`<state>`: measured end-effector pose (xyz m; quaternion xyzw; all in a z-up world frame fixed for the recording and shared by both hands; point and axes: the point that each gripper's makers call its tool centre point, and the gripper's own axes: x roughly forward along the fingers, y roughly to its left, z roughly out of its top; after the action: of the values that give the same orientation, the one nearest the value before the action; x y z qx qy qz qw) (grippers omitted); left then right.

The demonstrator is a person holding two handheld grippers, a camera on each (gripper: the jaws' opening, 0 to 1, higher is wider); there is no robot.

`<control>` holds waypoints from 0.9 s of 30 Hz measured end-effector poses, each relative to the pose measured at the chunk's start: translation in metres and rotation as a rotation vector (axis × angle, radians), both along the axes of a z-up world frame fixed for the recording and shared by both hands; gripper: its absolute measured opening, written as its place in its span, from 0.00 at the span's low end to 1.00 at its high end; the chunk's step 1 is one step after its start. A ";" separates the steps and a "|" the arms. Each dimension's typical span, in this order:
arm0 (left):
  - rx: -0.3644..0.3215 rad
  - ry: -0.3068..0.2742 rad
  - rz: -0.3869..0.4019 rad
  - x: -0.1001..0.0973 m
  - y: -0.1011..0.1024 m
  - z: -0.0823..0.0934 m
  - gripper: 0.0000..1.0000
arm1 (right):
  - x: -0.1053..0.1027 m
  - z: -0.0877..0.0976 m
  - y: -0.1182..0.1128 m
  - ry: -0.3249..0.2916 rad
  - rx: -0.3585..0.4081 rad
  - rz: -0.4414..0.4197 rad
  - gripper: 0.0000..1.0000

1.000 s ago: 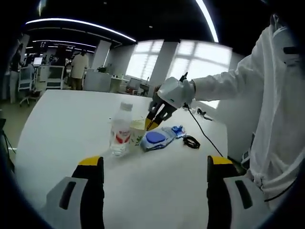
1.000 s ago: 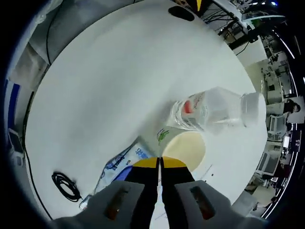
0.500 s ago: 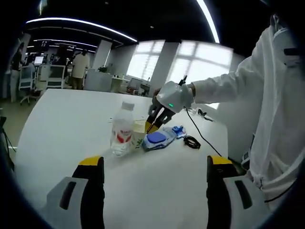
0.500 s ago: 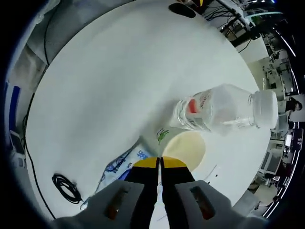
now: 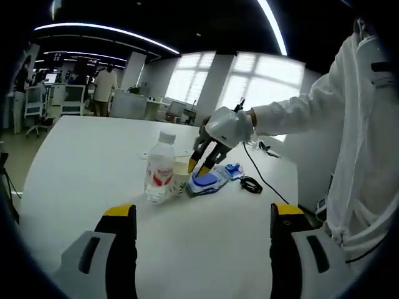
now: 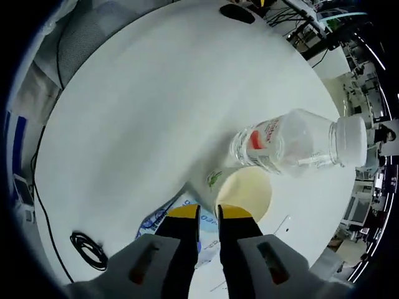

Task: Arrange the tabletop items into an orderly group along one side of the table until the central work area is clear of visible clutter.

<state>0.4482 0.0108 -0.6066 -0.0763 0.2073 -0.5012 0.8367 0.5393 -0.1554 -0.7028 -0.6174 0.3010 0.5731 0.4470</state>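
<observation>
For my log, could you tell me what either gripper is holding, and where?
Nothing: the right gripper jaws stand parted above the paper cup; the left gripper is open.

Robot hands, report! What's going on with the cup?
Right gripper open just above paper cup. Left gripper open, holding nothing. Cup upright between water bottle and blue packet.
</observation>
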 end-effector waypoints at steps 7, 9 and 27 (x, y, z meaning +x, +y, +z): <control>-0.001 -0.005 -0.006 0.000 -0.003 0.003 0.91 | 0.001 0.006 0.001 -0.013 0.032 -0.012 0.21; 0.000 -0.007 -0.010 0.000 -0.005 0.004 0.91 | 0.001 0.010 0.002 -0.017 0.052 -0.033 0.24; 0.027 -0.045 -0.043 -0.001 -0.013 0.024 0.91 | -0.001 0.044 0.010 -0.055 0.185 -0.118 0.43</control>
<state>0.4472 -0.0026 -0.5827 -0.0491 0.1969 -0.5179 0.8310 0.5383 -0.1455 -0.6590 -0.5702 0.2704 0.5542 0.5428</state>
